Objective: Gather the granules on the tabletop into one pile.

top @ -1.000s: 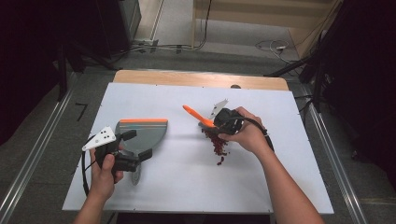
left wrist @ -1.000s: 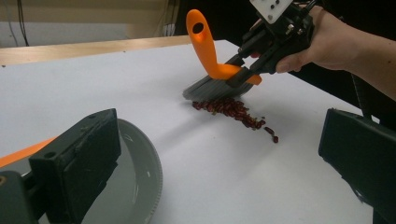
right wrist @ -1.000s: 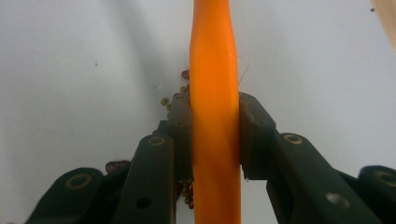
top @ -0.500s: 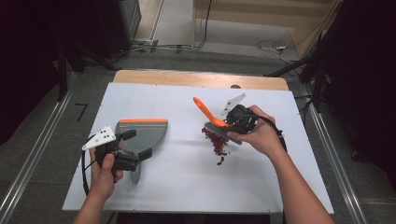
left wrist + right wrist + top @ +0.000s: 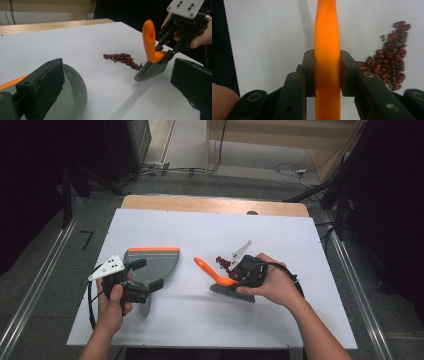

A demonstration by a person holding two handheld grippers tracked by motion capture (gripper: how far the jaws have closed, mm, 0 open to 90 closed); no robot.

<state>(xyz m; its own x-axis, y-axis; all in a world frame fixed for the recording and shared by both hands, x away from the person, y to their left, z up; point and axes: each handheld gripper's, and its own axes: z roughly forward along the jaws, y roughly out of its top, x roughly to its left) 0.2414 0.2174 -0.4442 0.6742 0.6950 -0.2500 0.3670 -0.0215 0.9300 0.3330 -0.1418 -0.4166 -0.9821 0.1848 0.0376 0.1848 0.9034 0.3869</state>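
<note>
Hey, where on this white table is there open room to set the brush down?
The white table is bare along its far edge beyond the dustpan and beans, and along the near edge between the forearms. The middle strip is crowded: left tool on the dustpan, right tool holding the brush beside the beans.

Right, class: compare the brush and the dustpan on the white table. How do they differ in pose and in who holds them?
The brush is clamped by its orange handle in the right gripper, bristles down by the beans. The dustpan lies flat, held in the left gripper. The brush is slim with a raised handle; the dustpan is broad and low. Both are grey with orange.
</note>
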